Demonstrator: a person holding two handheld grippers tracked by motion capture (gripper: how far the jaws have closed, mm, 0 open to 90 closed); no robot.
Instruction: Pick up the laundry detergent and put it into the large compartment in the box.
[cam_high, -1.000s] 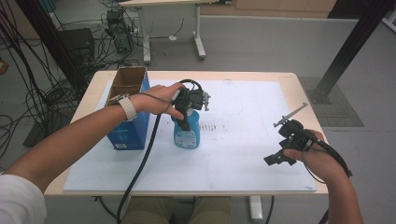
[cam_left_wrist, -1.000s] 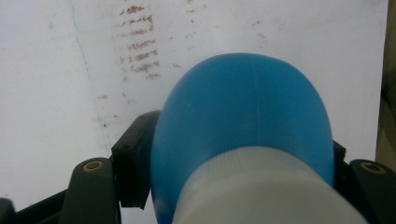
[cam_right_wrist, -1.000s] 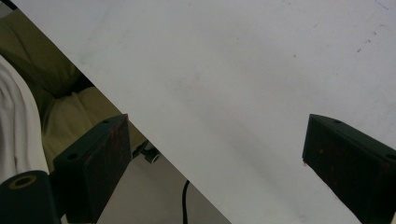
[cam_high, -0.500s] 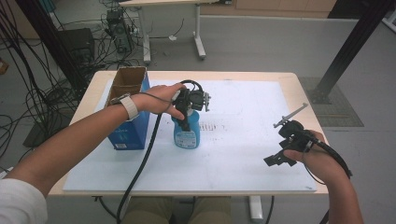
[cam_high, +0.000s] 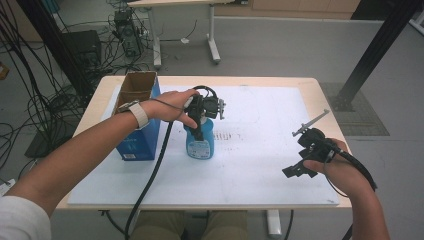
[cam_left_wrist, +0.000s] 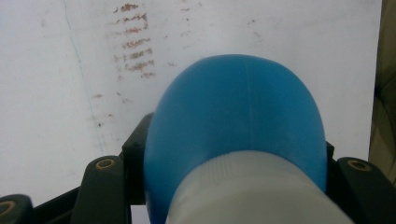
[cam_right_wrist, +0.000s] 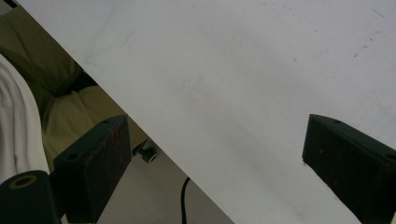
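My left gripper (cam_high: 201, 114) has just been closing, and its jaws are now clamped on the neck of the blue bottle (cam_high: 200, 142), which stands upright on the white mat (cam_high: 250, 165) near the middle of the table, just right of the open blue carton (cam_high: 137, 127). In the left gripper view the bottle's blue shoulder (cam_left_wrist: 238, 121) bulges between the two black jaws, with its pale collar nearest the camera, so I read the squeeze as complete. Against the earlier high views nothing on the table has shifted: the bottle sits on the same spot, and both hands are where they were. That tells me the grasp is made but the lift has not begun.

My right gripper (cam_high: 305, 152) hovers over the mat's near right corner, well apart from the bottle, jaws spread wide with nothing between them; its own view looks down past them at bare mat (cam_right_wrist: 243, 70) and the table edge.

From above my hand covers the bottle top, so whether it has a cap or a sprayer I cannot tell. I judge the next move is to raise the bottle, perhaps toward the carton.
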